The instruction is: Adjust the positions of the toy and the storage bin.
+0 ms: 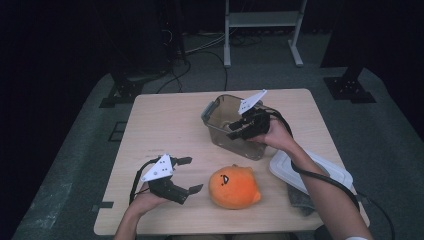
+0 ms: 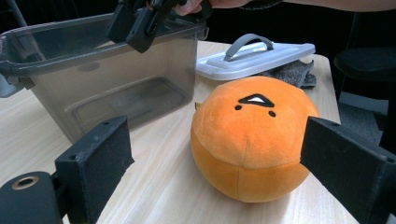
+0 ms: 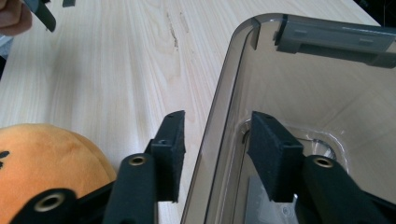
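Right gripper (image 1: 239, 125) straddles the bin (image 3: 219, 121) wall, jaws apart; pinch it squarely while the wide-open left gripper (image 1: 191, 174) takes the plush (image 1: 234, 186).

Left forearm comes in from the bottom edge, hand wrapped round the left gripper (image 1: 191, 174), which lies low and roughly level, pointing to the person's right. Its jaws are spread wide with nothing pressed between the pads. Right arm reaches much farther forward, wrist bent, holding the right gripper (image 1: 234, 128) higher up and angled down and leftward. Those jaws sit partly closed with a gap left between them, pads not pressing on anything.
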`<state>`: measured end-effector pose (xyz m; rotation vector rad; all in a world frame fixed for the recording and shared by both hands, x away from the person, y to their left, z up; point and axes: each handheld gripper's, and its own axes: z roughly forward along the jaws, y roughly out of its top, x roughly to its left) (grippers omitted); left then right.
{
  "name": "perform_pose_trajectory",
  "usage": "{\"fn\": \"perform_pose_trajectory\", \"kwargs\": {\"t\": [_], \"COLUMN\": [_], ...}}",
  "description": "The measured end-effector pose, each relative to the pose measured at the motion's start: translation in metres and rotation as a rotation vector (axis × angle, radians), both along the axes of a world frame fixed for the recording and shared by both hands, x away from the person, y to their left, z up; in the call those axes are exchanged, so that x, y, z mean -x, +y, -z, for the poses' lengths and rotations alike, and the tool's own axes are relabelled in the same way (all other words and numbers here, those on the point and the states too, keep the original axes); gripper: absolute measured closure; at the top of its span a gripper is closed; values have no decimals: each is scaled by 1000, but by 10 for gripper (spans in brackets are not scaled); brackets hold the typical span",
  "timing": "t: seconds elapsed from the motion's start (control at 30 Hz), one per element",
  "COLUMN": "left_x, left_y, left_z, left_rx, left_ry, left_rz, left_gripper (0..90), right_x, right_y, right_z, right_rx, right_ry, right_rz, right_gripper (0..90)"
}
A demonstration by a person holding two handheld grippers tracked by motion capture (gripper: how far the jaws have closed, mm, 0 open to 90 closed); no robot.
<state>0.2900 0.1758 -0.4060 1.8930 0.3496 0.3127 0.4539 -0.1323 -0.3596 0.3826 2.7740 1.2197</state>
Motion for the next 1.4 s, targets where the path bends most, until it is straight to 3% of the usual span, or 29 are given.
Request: {"fn": "perform_pose_trajectory", "kwargs": {"t": [0.13,0.27,0.83,1.4], "left_x": [0,0,0,0], "left_y": [1,1,3,4], "left_z": [0,-1,-1,-2], "left_rx": [-1,2,5,8], "left_ry": [-1,-3,-7,-8], "left_rz": [0,-3,-6,-10], "left_gripper": [78,78,79,78], "right_x": [0,2,8,22], "right_y": [2,4,10,13], "right_z": [3,3,2,3], "right_rx": [45,53,56,40], "right_ry": [-11,-14,-26,-25], "right_rz": [-3,-17,-57,-97], "right_gripper": [629,703,787,792]}}
